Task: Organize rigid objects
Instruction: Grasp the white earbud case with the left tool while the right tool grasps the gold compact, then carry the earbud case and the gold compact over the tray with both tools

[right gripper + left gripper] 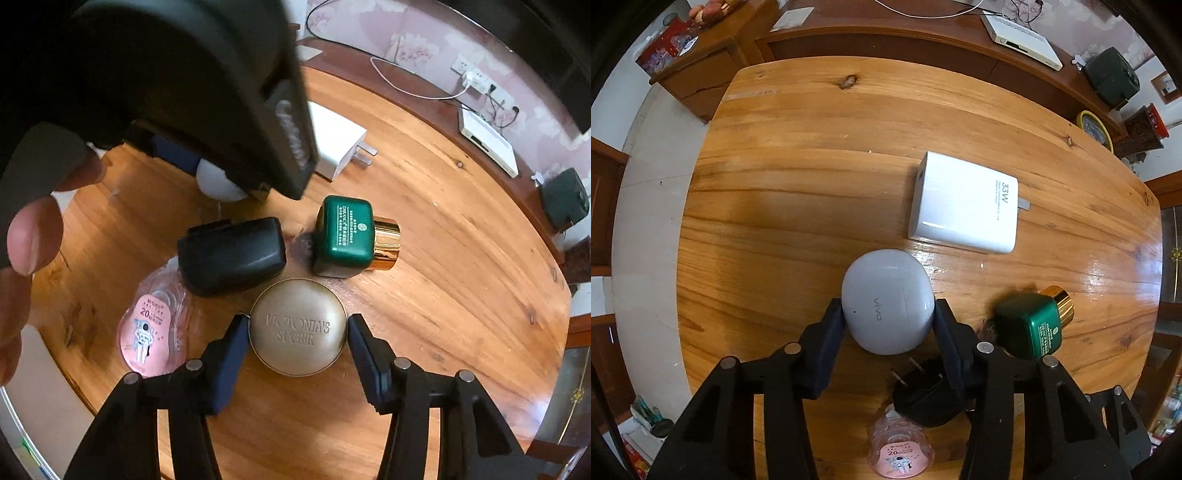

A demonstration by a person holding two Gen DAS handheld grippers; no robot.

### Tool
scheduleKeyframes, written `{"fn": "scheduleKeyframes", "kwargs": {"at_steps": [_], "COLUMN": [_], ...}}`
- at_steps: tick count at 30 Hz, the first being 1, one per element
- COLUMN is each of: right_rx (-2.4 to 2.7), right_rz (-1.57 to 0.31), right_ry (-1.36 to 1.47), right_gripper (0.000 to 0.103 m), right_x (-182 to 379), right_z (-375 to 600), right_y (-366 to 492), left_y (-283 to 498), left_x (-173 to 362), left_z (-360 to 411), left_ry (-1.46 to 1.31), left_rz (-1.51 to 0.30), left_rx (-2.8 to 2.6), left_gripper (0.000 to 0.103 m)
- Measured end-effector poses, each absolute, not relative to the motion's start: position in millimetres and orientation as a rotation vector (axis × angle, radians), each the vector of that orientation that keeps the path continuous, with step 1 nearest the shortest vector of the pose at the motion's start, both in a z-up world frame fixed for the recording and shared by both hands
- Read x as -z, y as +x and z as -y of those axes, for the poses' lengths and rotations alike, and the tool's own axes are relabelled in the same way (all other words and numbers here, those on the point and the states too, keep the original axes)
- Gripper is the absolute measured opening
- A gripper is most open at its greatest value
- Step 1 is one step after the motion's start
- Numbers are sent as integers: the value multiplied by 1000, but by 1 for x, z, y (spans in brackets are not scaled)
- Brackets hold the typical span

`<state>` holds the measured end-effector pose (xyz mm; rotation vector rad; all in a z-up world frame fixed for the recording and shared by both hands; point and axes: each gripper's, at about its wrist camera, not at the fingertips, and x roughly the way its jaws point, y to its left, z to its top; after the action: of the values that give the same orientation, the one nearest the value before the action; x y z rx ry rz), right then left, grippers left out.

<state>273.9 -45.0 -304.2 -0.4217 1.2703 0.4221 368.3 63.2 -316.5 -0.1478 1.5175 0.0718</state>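
A white oval earbud case lies on the wooden table, and my left gripper is shut on it, a pad pressed against each side. In the right wrist view only a bit of that earbud case shows under the left gripper's black body. My right gripper is shut on a round gold compact with embossed lettering, its pads against the rim. Just beyond the compact sit a black plug adapter and a green bottle with a gold cap, lying on its side.
A white 33W charger lies past the earbud case. A pink transparent packet sits left of the compact. A person's fingers hold the left gripper. A wooden sideboard with a white box stands behind the table.
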Motion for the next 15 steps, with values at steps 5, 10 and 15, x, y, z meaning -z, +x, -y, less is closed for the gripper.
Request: {"fn": "scheduleKeyframes", "kwargs": {"at_steps": [5,10,15], "right_rx": [-408,-377,-350], "right_rz": [-1255,-1210,-1151], "right_ry": [-359,-307,-286], "right_gripper": [55,55,55], "right_x": [293,266,233], "right_z": [55,69,78], "right_y": [275,264,245], "left_y": [359,347,324], "left_x": [308,279,235], "left_z": [-71,-69,-74], "left_ry": [-158,-120,-94], "left_rz": [-1509,-1491,-1446], "left_rx": [-80,-74,-25], "left_gripper": [52,51,52]}}
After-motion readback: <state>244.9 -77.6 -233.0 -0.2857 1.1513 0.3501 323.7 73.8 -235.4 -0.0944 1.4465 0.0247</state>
